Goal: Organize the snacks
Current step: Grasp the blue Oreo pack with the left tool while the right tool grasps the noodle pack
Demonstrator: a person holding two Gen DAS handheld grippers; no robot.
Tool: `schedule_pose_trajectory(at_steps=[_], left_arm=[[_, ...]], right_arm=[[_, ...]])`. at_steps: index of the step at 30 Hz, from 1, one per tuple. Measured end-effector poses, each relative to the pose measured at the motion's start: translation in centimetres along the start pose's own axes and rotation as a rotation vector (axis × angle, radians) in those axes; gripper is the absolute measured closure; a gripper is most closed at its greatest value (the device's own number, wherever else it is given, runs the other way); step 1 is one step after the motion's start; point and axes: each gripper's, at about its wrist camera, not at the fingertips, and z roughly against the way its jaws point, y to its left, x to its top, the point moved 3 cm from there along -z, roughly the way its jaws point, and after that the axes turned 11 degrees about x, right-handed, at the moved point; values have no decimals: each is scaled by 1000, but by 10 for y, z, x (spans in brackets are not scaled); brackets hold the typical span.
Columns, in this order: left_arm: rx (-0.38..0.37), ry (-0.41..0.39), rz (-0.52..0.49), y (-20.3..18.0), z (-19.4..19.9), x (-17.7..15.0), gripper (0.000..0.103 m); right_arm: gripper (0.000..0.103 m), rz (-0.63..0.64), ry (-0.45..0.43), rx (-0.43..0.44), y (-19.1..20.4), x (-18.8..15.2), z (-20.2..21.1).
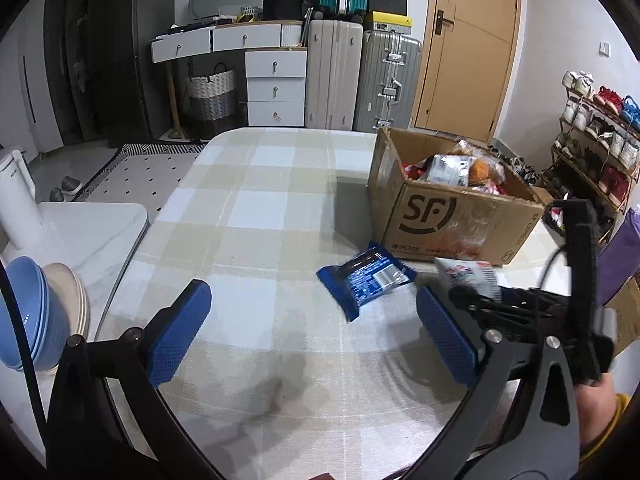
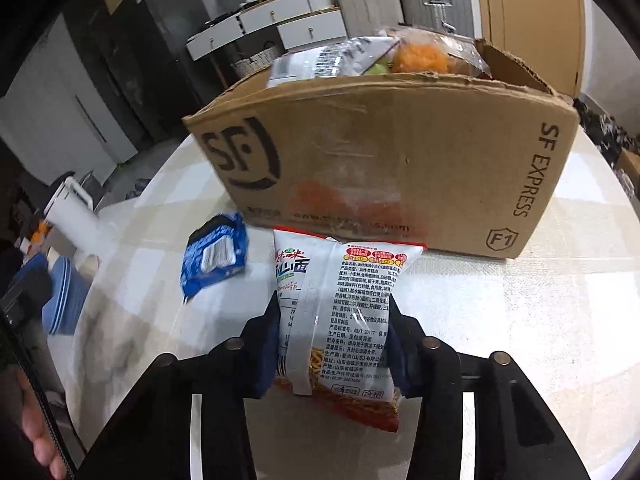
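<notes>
Right claw [image 2: 334,344] clamped on noodle packet [image 2: 344,308], left claw [image 1: 312,332] apart, checked tablecloth [image 1: 256,208]

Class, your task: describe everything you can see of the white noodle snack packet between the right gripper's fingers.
The white crinkly plastic noodle snack packet carries red and green lettering, dense black print on its back panel and a clear window showing orange-brown noodles at the near end. It looks sealed and full. The right gripper is shut on it, dark blue fingers pinching both sides. Its far end points toward the brown cardboard box, with the blue snack packet to its left.
</notes>
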Motion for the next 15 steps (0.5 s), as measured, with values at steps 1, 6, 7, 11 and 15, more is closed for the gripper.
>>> schedule_pose_trajectory(at_steps=[1,6,7,11,15], left_arm=[[4,5,-3,0,-2,-2,0],[3,65,-14,3,-19,-11,0],[0,76,-17,2,-22,-13,0],[-15,104,-37,-1,-31,-20,0],[-87,187,-19,-11,-51,-28,0]], right_arm=[[59,8,1,4,1,-2,2],[59,1,-17,46,0,-14,21],[59,-8,-21,62,0,-16,26],[59,-37,-53,150,2,-27,56],[59,-37,-108,203,5,-37,93]])
